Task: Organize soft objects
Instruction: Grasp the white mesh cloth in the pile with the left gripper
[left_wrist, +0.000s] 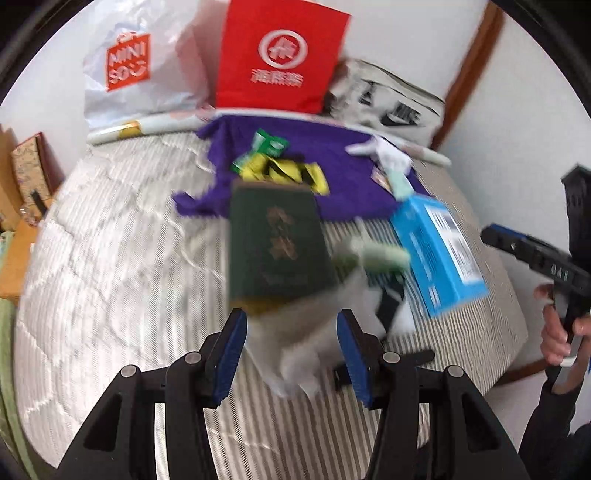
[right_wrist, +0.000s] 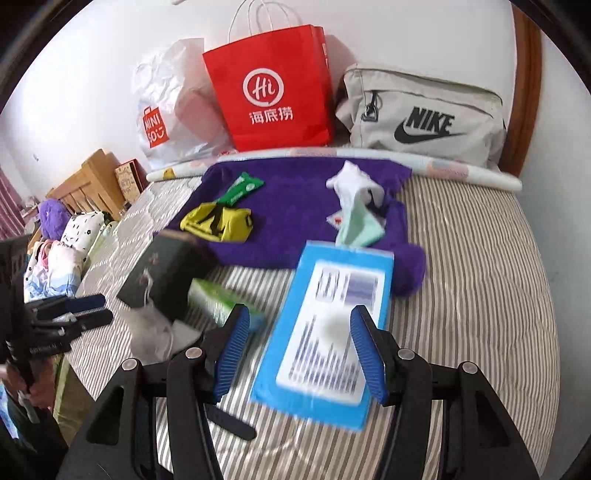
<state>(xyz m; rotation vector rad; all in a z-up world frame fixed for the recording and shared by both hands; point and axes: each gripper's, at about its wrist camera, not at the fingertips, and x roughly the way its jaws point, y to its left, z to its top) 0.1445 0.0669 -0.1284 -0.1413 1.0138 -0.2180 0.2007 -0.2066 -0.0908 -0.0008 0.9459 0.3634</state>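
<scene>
A purple cloth (right_wrist: 295, 206) lies spread and rumpled across the far part of the striped bed (right_wrist: 480, 277). On it sit a yellow-and-black sock bundle (right_wrist: 218, 219), a green packet (right_wrist: 242, 188) just beyond that, and a white sock (right_wrist: 351, 184) draped over a mint-green one (right_wrist: 356, 225) toward the right edge. Nearer, a dark green box (left_wrist: 277, 243) rests partly on a white cloth (left_wrist: 306, 354), with a pale green pack (left_wrist: 380, 256) beside it and a blue box (right_wrist: 328, 332) lying flat, label up.

The left gripper (left_wrist: 291, 354) hangs over the white cloth with its jaws about half apart; the cloth shows between the blue pads (left_wrist: 231, 354), but the blur there is heavy and it seems to hold nothing. The right gripper (right_wrist: 304, 354) hovers above the blue box, jaws likewise half spread, the pads clear of the box and gripping nothing.

Along the wall behind the bed stand a white plastic bag (right_wrist: 170, 107), a red paper bag (right_wrist: 273, 88) and a grey pouch (right_wrist: 424, 114).
</scene>
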